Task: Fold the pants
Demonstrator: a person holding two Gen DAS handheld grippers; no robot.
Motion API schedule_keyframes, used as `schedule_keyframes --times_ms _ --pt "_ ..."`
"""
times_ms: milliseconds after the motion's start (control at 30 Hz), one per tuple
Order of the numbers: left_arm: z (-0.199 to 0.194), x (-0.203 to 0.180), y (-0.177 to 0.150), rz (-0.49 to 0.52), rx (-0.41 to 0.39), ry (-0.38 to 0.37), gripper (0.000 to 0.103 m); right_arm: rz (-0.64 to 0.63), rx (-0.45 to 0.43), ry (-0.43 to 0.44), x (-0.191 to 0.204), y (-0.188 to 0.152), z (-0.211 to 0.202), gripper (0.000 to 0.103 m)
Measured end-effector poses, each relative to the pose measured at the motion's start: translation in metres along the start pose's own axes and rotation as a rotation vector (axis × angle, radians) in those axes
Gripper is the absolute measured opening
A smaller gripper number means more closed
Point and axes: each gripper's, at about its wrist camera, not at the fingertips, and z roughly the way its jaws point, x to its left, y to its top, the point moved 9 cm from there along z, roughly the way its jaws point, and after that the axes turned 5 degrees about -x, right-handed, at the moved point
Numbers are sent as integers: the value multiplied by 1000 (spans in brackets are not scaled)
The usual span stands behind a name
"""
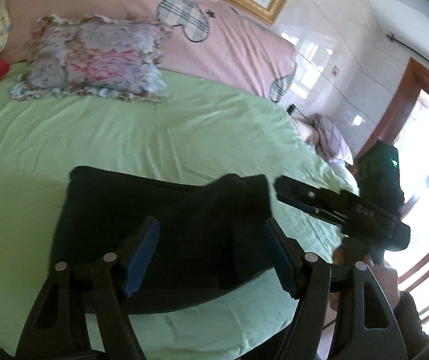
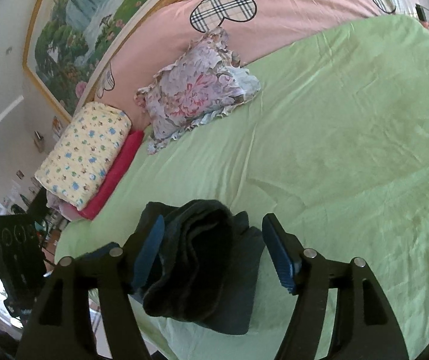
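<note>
The dark pants [image 1: 166,225] lie folded into a compact rectangle on the green bed sheet [image 1: 154,138], near the front edge. My left gripper [image 1: 209,255] is open and hovers just above the bundle, holding nothing. In the right wrist view the pants [image 2: 208,264] show as a thick stack of layers. My right gripper [image 2: 212,258] is open with its fingers on either side of the stack's end, and the fabric is not pinched. The right gripper also shows in the left wrist view [image 1: 286,193], beside the bundle's right edge.
A floral ruffled pillow [image 2: 196,90] lies at the head of the bed against the pink headboard cover [image 2: 289,3]. A yellow printed pillow [image 2: 85,153] on a red cushion [image 2: 118,174] sits at the left side. A framed painting [image 2: 94,30] hangs above. A bright doorway [image 1: 424,156] is on the right.
</note>
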Motion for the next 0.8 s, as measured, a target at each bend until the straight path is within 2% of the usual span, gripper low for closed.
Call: schedule_keyframes --times_ms 433,800 --pt "-17 64 4 -105 -11 92 76 -85 3 -101 26 -11 -2 79" --pt "-13 99 -5 -158 19 130 78 -67 34 -132 24 -31 2 79"
